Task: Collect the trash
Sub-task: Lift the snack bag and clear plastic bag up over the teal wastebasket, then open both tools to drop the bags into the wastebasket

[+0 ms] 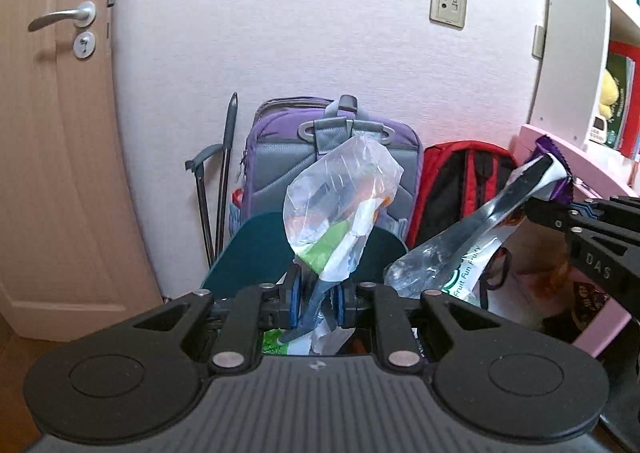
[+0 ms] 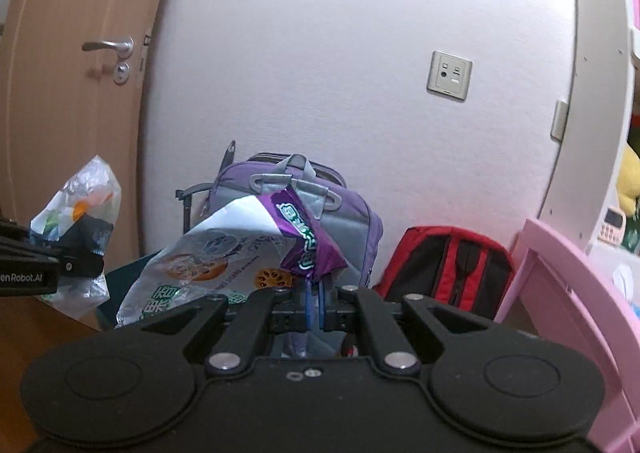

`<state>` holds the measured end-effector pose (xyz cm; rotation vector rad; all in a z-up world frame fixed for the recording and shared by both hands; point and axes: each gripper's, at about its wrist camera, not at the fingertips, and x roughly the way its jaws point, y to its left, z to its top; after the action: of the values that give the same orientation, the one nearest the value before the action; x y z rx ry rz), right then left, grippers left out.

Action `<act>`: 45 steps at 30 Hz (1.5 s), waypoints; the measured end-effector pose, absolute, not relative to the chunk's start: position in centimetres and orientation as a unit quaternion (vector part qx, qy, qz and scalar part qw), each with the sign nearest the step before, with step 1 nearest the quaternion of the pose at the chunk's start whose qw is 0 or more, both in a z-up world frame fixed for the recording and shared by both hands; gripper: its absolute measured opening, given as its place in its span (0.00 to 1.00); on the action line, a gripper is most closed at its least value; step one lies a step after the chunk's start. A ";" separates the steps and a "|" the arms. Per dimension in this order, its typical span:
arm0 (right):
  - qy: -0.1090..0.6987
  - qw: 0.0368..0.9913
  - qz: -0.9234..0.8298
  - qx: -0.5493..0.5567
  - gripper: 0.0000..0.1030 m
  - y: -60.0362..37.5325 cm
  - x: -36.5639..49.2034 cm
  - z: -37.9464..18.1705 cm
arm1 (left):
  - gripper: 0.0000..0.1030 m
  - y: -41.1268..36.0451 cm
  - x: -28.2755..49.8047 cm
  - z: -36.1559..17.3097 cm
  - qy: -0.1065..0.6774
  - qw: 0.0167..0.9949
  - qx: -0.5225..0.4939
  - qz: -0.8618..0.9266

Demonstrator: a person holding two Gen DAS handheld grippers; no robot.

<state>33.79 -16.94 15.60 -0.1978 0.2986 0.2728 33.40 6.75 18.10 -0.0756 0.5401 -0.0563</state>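
Observation:
My left gripper (image 1: 316, 295) is shut on a crumpled clear plastic bag (image 1: 340, 197) with green and white print, held up in the air. The bag also shows in the right wrist view (image 2: 80, 213) at the left. My right gripper (image 2: 315, 307) is shut on a purple and silver snack wrapper (image 2: 248, 249) that sticks up and to the left. In the left wrist view the wrapper (image 1: 472, 229) hangs from the right gripper (image 1: 536, 209) at the right. A dark teal bin (image 1: 256, 249) stands just below and behind the left bag.
A purple backpack (image 1: 280, 149) and a red backpack (image 1: 460, 181) lean against the white wall. A wooden door (image 1: 52, 133) is at the left. A pink table (image 2: 568, 293) and a white bookshelf (image 1: 580, 53) stand at the right.

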 end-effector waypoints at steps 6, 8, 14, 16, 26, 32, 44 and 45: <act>0.159 0.972 0.124 -0.123 0.03 -14.8 37.8 14.2 | 0.15 7.0 37.9 16.0 0.290 0.956 -0.027 -0.020; 0.168 0.969 0.124 -0.129 0.03 -14.1 39.1 13.3 | 0.15 7.2 39.1 14.8 0.302 0.953 -0.027 -0.017; 0.192 0.958 0.133 -0.168 0.03 -11.8 41.8 9.7 | 0.15 7.7 42.8 10.7 0.348 0.937 -0.026 -0.016; 0.203 0.951 0.140 -0.184 0.03 -11.1 42.6 8.5 | 0.15 7.7 43.7 9.3 0.362 0.932 -0.020 -0.015; 0.252 0.920 0.179 -0.243 0.12 -8.7 44.2 5.0 | 0.23 7.8 46.4 6.2 0.417 0.909 0.004 -0.027; 0.262 0.917 0.188 -0.236 0.24 -8.7 44.1 5.0 | 0.56 8.0 46.5 6.0 0.420 0.908 0.000 -0.019; 0.273 0.923 0.217 -0.161 0.33 -11.5 40.5 8.6 | 0.67 6.9 42.3 8.7 0.390 0.920 0.008 -0.021; 0.272 0.924 0.220 -0.156 0.35 -11.7 39.9 9.0 | 0.68 6.8 41.7 9.1 0.389 0.921 0.008 -0.021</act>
<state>39.93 -11.70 8.96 -0.3204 0.5586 0.4517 41.71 6.78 9.07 0.0165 0.7985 -0.0435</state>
